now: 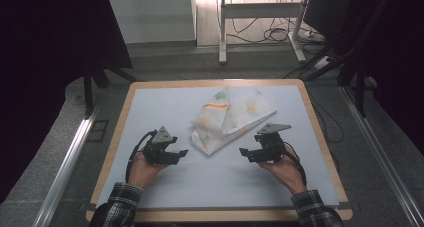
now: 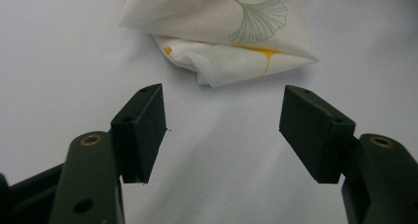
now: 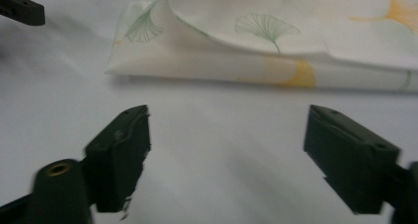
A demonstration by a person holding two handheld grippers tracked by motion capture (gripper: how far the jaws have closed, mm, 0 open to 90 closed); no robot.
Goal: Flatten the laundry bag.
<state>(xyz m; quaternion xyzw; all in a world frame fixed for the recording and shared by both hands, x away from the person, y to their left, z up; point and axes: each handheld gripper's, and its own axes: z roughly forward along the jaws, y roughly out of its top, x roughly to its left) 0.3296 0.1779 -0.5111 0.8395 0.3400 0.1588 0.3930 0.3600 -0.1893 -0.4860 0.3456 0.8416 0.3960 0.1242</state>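
A white cloth (image 1: 231, 119) printed with green and yellow ginkgo leaves lies loosely folded and rumpled in the middle of the pale mat (image 1: 150, 107). My left gripper (image 1: 179, 153) rests near the cloth's front left corner, open, jaws pointing right with nothing between them. My right gripper (image 1: 245, 153) sits right of that corner, open and pointing left. In the left gripper view the cloth (image 2: 222, 31) lies just beyond the open gripper (image 2: 222, 130). The right gripper view shows the cloth's folded edge (image 3: 256, 66) ahead of the open gripper (image 3: 226, 150).
The mat lies on a wooden table (image 1: 125, 112) with its edge close around the mat. Beyond the table stand a white table frame (image 1: 260, 12) and cables (image 1: 280, 34) on the floor. Metal rails (image 1: 70, 157) run along both sides.
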